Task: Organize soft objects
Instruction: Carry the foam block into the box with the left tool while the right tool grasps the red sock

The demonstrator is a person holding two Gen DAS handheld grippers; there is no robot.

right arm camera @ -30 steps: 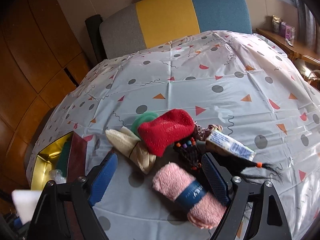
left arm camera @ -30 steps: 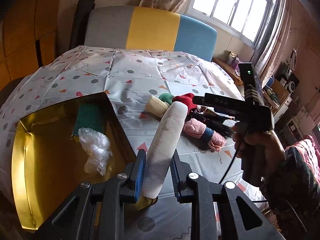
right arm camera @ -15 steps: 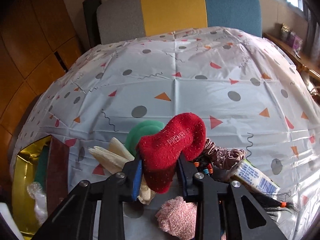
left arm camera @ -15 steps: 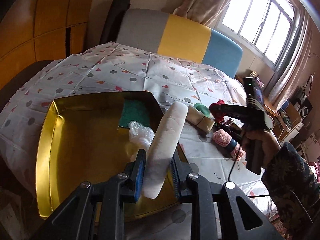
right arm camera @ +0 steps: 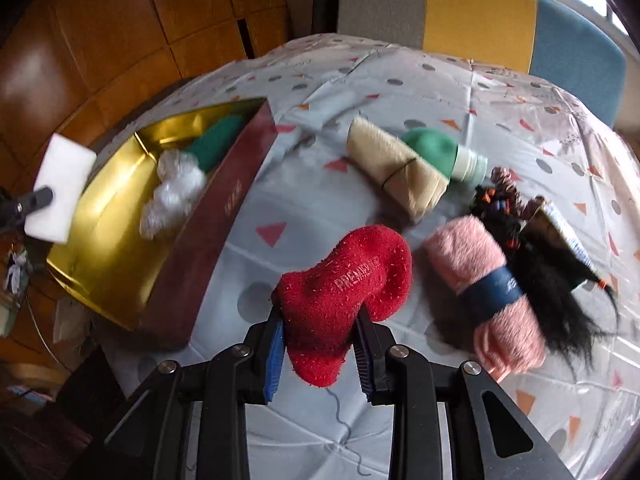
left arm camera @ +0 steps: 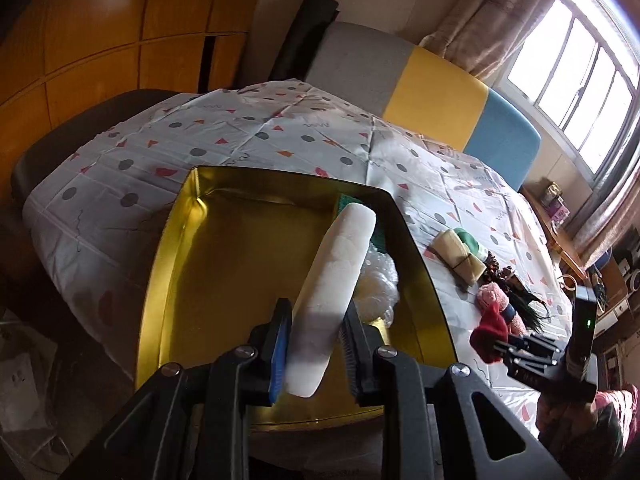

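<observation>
My left gripper (left arm camera: 314, 354) is shut on a white foam sponge (left arm camera: 334, 276), held above the gold tray (left arm camera: 176, 280); the sponge (right arm camera: 60, 188) also shows at the left of the right wrist view. In the tray lie a green cloth (right arm camera: 218, 140) and crumpled clear plastic (right arm camera: 172, 196). My right gripper (right arm camera: 320, 348) is shut on a red sock (right arm camera: 344, 288), lifted over the tablecloth beside the tray's dark red wall (right arm camera: 216, 232). On the cloth lie a pink rolled towel (right arm camera: 492, 284), a beige cloth bundle (right arm camera: 392, 168), a green bottle (right arm camera: 436, 152) and a black hair piece (right arm camera: 552, 280).
The table wears a spotted plastic tablecloth (left arm camera: 280, 136). A grey, yellow and blue sofa back (left arm camera: 424, 88) stands behind it, with wooden cabinets (left arm camera: 100, 32) to the left and a window (left arm camera: 580, 60) at the right. A tube (right arm camera: 564, 228) and hair ties lie by the hair piece.
The right gripper closed on the red sock and carried it off the pile toward the tray. The left gripper moved over the tray with the white sponge, rolling as it went.
</observation>
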